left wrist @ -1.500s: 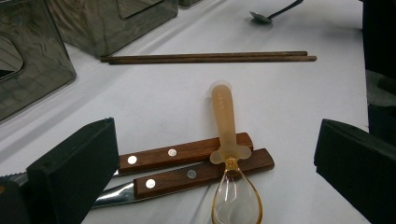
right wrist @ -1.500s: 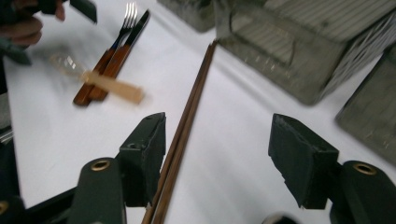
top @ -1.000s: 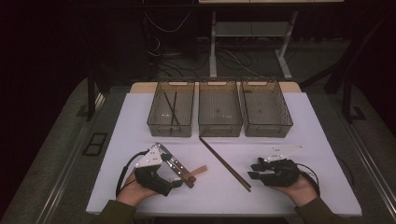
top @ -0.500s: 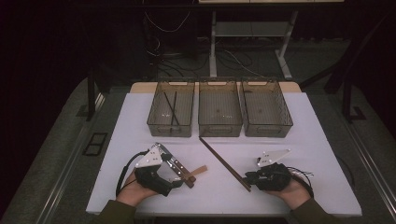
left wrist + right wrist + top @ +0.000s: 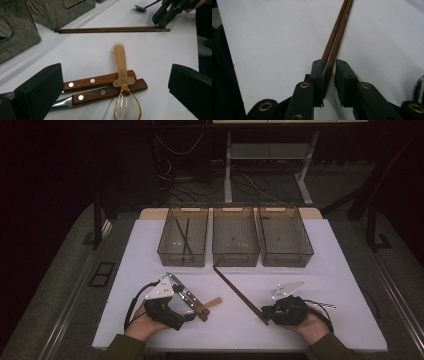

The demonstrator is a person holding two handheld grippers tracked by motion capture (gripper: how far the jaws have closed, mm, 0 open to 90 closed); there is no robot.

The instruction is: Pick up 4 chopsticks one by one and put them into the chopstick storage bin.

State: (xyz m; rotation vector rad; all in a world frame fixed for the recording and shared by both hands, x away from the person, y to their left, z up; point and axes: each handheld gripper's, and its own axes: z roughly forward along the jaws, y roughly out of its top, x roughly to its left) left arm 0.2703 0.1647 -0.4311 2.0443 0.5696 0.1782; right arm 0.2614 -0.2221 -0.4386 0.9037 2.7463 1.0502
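Chopsticks [image 5: 240, 293], a dark brown wooden pair lying side by side, stretch diagonally across the white table [image 5: 340, 270] from just in front of the middle bin [image 5: 235, 240] down to the right gripper [image 5: 266, 312]. In the right gripper view the near ends of the chopsticks [image 5: 335, 40] sit between the two black jaws, which have closed in around them; a thin gap shows on the right side, so the pair looks bracketed rather than firmly pinched. The right hand [image 5: 305, 322] holds that gripper low on the table near the front edge.

The left gripper [image 5: 192, 312], held in the left hand [image 5: 145, 325], rests on the table with its jaws spread wide. Between them, in the left gripper view, lie two wood-handled knives [image 5: 100, 88] with riveted handles, side by side and touching, and an amber translucent spoon [image 5: 123, 82] lying across both handles, bowl toward the camera. Beyond them the chopsticks [image 5: 112, 30] run across the table, with the right gripper [image 5: 163, 20] at their far end and a metal spoon [image 5: 141, 7] just past it.

Three clear bins stand in a row at the back; the left bin [image 5: 182, 240] holds thin dark sticks [image 5: 184, 237].
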